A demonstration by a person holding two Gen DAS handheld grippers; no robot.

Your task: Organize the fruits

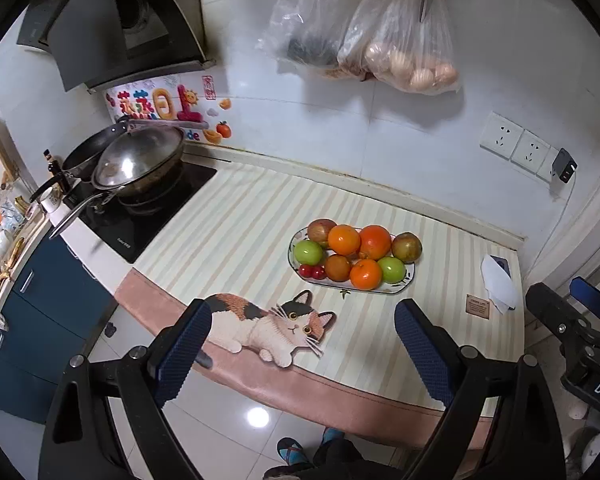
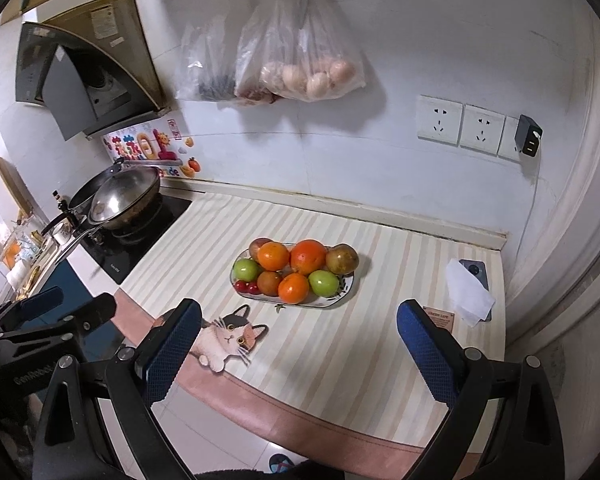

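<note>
Item: two hand-held tools poised off the desk edge, fruit plate ahead, nothing yet picked.

Nearest: left tool (image 1: 302, 336) and right tool (image 2: 298, 332), side by side, each with its blue pads spread wide and nothing between them, held back over the floor, likely so either can approach the fruit freely. Just beyond the tips: a striped mat (image 2: 340, 352) with a cat figure (image 2: 230, 338) at the desk's near edge. Further ahead, well apart from both tools: an oval plate (image 2: 342, 294) heaped with oranges (image 2: 294, 288), green apples (image 2: 323, 282), reddish apples (image 2: 342, 259) and small cherries (image 2: 248, 287), presumably piled for sorting. Right of the plate: a white tissue (image 2: 468, 296) over a phone. Far left: a wok (image 2: 126, 196) on the hob. Farthest: a bag of eggs (image 2: 312, 68) hung on the wall.
</note>
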